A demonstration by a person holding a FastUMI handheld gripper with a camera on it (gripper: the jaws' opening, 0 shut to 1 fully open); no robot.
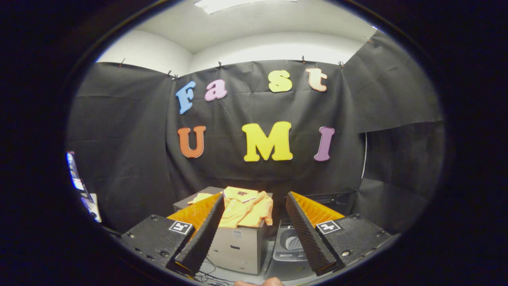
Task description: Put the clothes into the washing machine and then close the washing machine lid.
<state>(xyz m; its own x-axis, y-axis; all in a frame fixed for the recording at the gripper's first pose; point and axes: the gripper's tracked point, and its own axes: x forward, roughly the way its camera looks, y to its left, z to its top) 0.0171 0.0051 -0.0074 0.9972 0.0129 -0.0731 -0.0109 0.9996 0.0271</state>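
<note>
1. My gripper (254, 234) is spread wide with nothing between its fingers; I hold it back and high so both the clothes and the machine sit ahead of me
2. A bit of my hand (258, 282) shows below the fingers, near the cables (210, 276) on the floor
3. Just beyond the fingers, in the gap between them, stands a cardboard box (236, 248); it seems to serve as a stand that keeps the clothes at an easy height
4. On top of the box lies the orange shirt (246, 208), folded with its collar up and one sleeve hanging over the box's edge, well apart from my fingers
5. Just beside the box, toward my right finger, is the washing machine (291, 246); its lid (325, 197) looks raised, and the drum I can see looks empty
6. I judge nothing is loaded yet: the first step is to reach forward and take the shirt
</note>
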